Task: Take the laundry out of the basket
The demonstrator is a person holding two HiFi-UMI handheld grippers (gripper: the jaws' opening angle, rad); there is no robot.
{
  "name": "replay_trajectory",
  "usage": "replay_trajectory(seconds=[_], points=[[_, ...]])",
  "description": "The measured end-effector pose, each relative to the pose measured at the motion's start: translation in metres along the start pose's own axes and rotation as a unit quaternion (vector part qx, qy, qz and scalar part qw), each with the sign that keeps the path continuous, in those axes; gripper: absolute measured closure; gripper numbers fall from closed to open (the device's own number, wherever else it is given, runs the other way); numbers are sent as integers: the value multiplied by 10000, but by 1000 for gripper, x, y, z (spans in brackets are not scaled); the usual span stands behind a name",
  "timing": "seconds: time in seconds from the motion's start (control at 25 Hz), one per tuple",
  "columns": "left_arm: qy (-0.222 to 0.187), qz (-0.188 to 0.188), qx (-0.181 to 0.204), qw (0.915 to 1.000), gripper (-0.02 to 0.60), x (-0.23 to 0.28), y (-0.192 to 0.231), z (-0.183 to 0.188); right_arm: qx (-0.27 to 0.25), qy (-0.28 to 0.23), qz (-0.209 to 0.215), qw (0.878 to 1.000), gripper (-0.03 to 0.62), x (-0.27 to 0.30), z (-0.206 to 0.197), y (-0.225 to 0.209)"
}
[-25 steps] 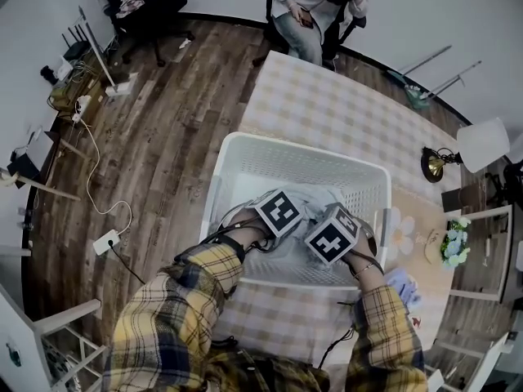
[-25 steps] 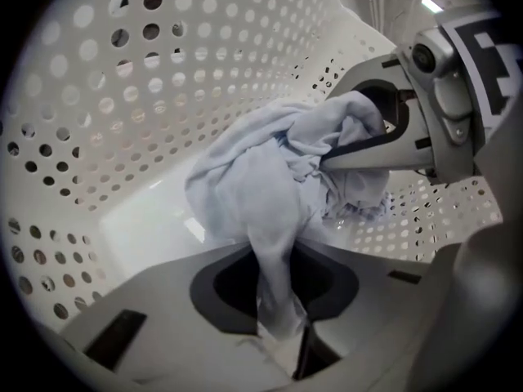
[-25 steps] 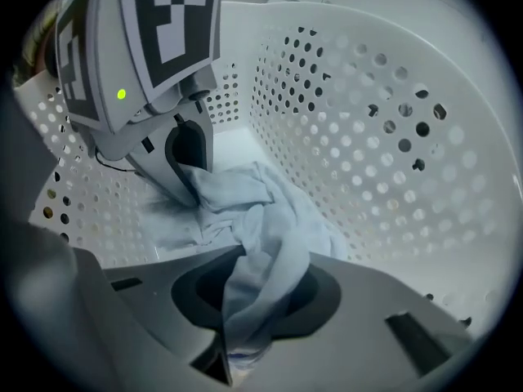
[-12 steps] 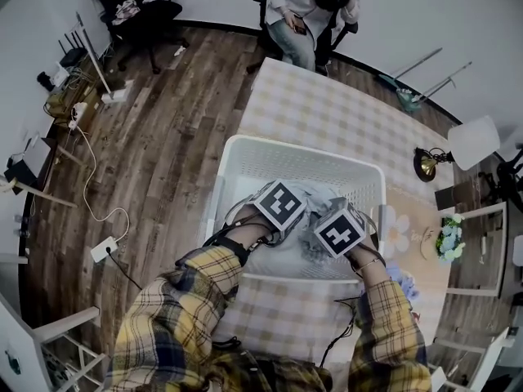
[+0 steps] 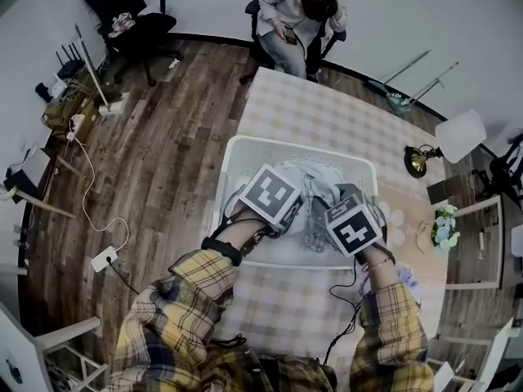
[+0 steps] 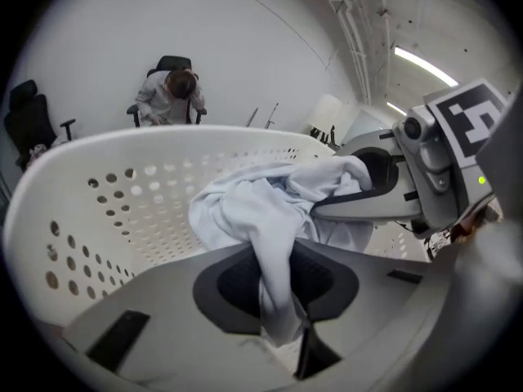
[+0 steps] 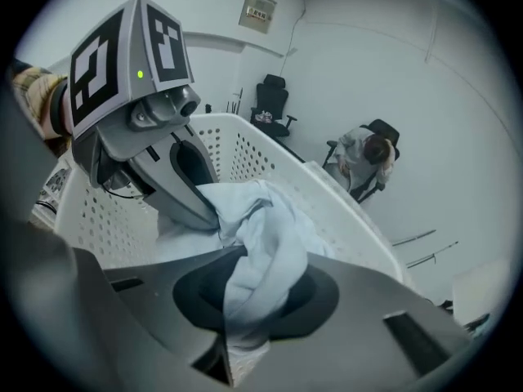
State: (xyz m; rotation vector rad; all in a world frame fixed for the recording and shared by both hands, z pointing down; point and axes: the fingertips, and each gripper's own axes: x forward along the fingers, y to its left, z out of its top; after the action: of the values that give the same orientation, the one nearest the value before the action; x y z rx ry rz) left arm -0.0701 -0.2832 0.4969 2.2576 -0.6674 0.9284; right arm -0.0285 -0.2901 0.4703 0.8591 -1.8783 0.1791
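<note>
A white perforated laundry basket (image 5: 237, 158) stands on the checked table. A pale garment (image 5: 320, 188) hangs bunched between both grippers, above the basket's inside. In the left gripper view the left gripper (image 6: 282, 300) is shut on a fold of the garment (image 6: 245, 211), which runs down between its jaws. The right gripper (image 7: 245, 300) pinches another fold of that garment (image 7: 265, 235) in the same way. Each gripper shows in the other's view, close by across the cloth. In the head view the left gripper (image 5: 296, 196) and right gripper (image 5: 337, 201) are largely hidden under their marker cubes.
A person sits on an office chair (image 5: 298, 15) beyond the table's far end. A lamp (image 5: 418, 160) and a flower pot (image 5: 444, 223) stand at the right. Cables and a power strip (image 5: 105, 258) lie on the wood floor at the left. A black chair (image 5: 122, 15) stands far left.
Both grippers have risen out of the basket's bottom with the garment, and their marker cubes look larger. The garment now hangs up near rim height between them.
</note>
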Motion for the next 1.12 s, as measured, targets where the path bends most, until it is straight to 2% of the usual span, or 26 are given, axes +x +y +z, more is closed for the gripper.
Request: replay_trajectory(seconds=[0.24, 0.52, 0.76, 1.12], points=[[-570, 254, 339, 9975, 485, -48, -26, 27, 257, -785, -379, 9959, 497, -60, 24, -6], [-1415, 313, 773, 9864, 485, -98, -96, 65, 518, -1764, -747, 9801, 497, -149, 19, -18], [-1768, 161, 1155, 9773, 485, -108, -181, 81, 644, -2246, -1036, 9668, 497, -221, -22, -28], [-1955, -42, 1535, 9686, 485, -73, -315, 108, 803, -2520, -1363, 9547, 497, -308, -124, -59]])
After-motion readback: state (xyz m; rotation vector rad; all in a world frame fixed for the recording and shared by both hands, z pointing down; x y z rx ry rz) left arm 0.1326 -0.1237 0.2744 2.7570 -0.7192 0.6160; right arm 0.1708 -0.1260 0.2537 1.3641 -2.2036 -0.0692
